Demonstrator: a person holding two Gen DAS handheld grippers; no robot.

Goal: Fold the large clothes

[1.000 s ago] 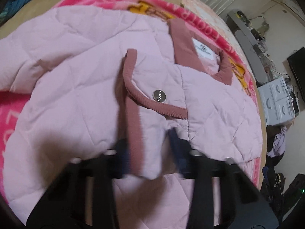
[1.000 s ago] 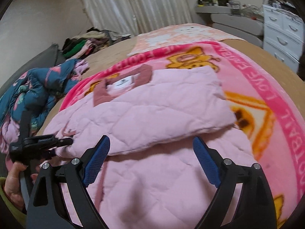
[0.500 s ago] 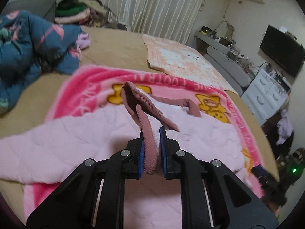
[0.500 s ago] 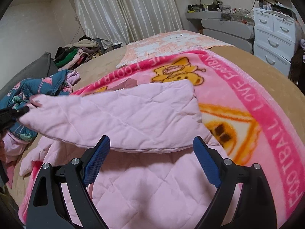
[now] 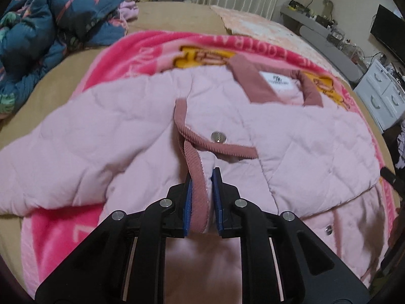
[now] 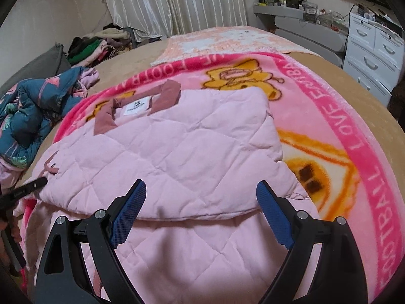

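Lettering "FOOTBALL LOVE" edges the pink blanket (image 6: 336, 116) at right. Left gripper (image 5: 201, 177) pinches the jacket (image 6: 192, 152) cuff; right gripper (image 6: 201, 186) gapes wide, empty; collar label (image 6: 136, 106) unreadable.

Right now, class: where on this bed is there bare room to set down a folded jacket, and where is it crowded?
Free: tan bedcover between the pink blanket and white drawers. Crowded: the left side, with the blue floral quilt and clothes pile.

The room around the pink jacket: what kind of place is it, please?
Most likely a bedroom in a home. The pink jacket lies on a pink blanket spread over a wide bed; curtains hang behind it, and a white chest of drawers stands beside it.
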